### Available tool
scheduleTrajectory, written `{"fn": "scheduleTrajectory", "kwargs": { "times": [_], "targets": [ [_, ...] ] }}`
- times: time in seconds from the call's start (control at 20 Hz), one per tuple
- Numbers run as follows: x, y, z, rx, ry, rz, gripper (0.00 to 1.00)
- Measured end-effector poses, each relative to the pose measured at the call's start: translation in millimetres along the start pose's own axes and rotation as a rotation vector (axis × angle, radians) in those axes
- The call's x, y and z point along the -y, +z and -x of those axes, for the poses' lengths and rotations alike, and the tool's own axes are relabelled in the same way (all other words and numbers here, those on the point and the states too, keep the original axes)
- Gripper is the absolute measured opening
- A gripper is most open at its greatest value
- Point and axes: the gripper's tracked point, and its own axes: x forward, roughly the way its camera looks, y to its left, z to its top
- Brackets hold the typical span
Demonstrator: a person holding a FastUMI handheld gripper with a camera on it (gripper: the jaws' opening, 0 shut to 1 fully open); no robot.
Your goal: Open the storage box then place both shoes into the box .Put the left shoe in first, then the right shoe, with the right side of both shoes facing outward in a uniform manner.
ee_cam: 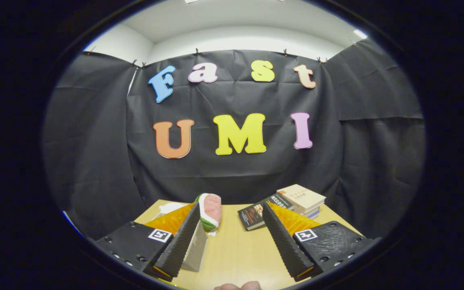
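Note:
My gripper [232,213] hangs open over a light wooden table [236,249], with nothing between its fingers. Just beyond the left fingertip lies a shoe [210,210], pink and white with green trim, its end pointing toward me. A white object [195,247] sits against the inner side of the left finger; I cannot tell whether it is the box or part of a shoe. Another white shape [170,208] peeks out behind the left finger, mostly hidden.
Beyond the right fingertip a dark book [254,215] lies flat, next to a small stack of books [301,198] at the table's far right. Black cloth walls close the booth right behind the table. A person's fingertips [238,286] show at the near edge.

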Motion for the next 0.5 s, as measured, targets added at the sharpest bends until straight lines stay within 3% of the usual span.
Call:
{"fn": "scheduleTrajectory", "kwargs": {
  "times": [0.5],
  "targets": [
    [-10, -10, 1, -0.025, 0.020, -0.027, 0.95]
  ]
}}
